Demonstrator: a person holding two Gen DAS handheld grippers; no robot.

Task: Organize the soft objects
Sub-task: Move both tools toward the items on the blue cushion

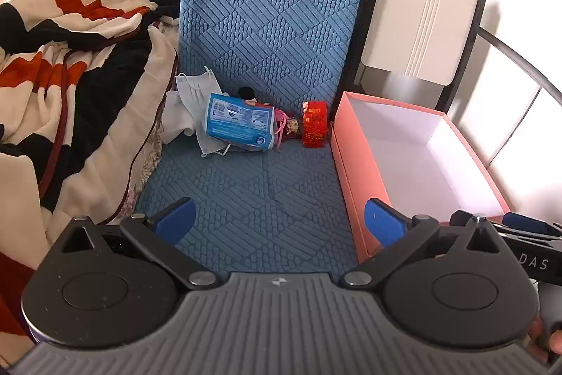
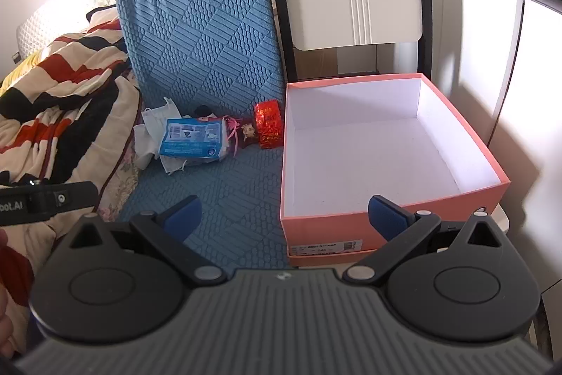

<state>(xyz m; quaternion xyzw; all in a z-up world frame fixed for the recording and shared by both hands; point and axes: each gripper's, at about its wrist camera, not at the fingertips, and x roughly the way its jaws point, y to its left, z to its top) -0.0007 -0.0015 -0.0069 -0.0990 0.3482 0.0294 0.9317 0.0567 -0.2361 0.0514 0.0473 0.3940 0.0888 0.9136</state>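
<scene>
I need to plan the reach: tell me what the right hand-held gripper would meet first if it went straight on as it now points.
Probably the near wall of the open pink box: the open right hand-held gripper straddles that corner, with blue mat under its left finger. Depth is unclear.

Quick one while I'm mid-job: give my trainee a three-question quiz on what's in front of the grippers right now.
1. True or false: the pink box already holds an item.
2. Which lies nearest the box: A) blue packet B) red packet C) white face mask?
3. Fill in: the left gripper and right gripper both stand ____.

Key: 1 false; 2 B; 3 open.
</scene>
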